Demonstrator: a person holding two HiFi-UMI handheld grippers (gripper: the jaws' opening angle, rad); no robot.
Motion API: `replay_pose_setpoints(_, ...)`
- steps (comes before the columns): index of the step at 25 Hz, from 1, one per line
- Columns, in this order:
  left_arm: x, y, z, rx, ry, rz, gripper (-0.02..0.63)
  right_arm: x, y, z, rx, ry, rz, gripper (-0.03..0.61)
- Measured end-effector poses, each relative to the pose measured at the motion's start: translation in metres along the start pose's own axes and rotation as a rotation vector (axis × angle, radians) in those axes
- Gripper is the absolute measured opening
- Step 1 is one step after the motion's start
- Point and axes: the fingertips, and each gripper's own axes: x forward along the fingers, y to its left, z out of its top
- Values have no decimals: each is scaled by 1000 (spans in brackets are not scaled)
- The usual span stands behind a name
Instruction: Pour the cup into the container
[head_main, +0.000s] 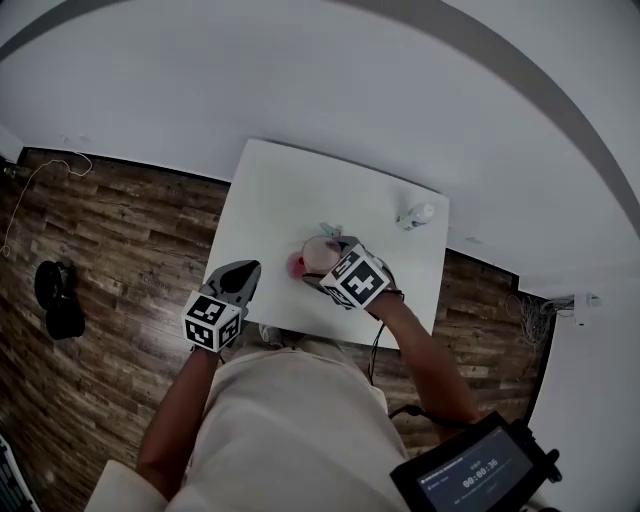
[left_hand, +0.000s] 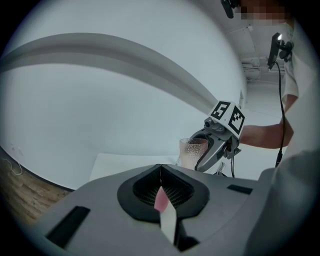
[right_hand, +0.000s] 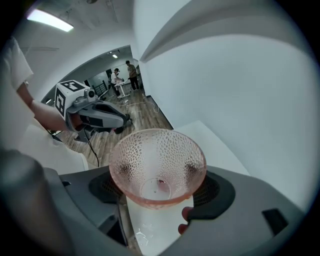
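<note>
The right gripper (right_hand: 159, 190) is closed on the pink dimpled cup (right_hand: 157, 155), which is held above the near half of the desk (head_main: 290, 190), midway between its left and right edges. The cup looks all but empty. The left gripper (left_hand: 161, 192) is closed with nothing gripped, by the near left corner. The container cannot be picked out with certainty. The pour is judged finished, and 1 move is called for: the cup is to be set upright on bare desk and released.

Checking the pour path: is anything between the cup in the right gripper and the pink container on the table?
Nothing visible does. The right gripper holds the cup right beside the pink container, with no gap filled; the small white object stands well off to the side.
</note>
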Motion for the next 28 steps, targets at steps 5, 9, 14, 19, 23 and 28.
replay_pose_setpoints(5, 1, -22, 19, 5, -29, 35, 12, -26, 1, 3, -30, -110, 3, 380)
replay_pose_setpoints(9, -6, -32, 22, 18, -42, 60, 12, -40, 5, 5, -30, -183, -5, 381)
replay_pose_setpoints(14, 4, -49, 35, 45, -32, 80, 12, -64, -10, 3, -12, -254, -20, 380)
replay_pose_setpoints(19, 16, -64, 47, 69, -48, 110, 12, -84, -22, -6, -5, -318, -19, 380)
replay_pose_setpoints(23, 14, -66, 48, 73, -54, 116, 12, -88, -18, -5, -10, -334, -21, 380)
replay_pose_setpoints(28, 18, -76, 43, 87, -50, 106, 12, -93, -16, -6, -10, -370, -28, 380)
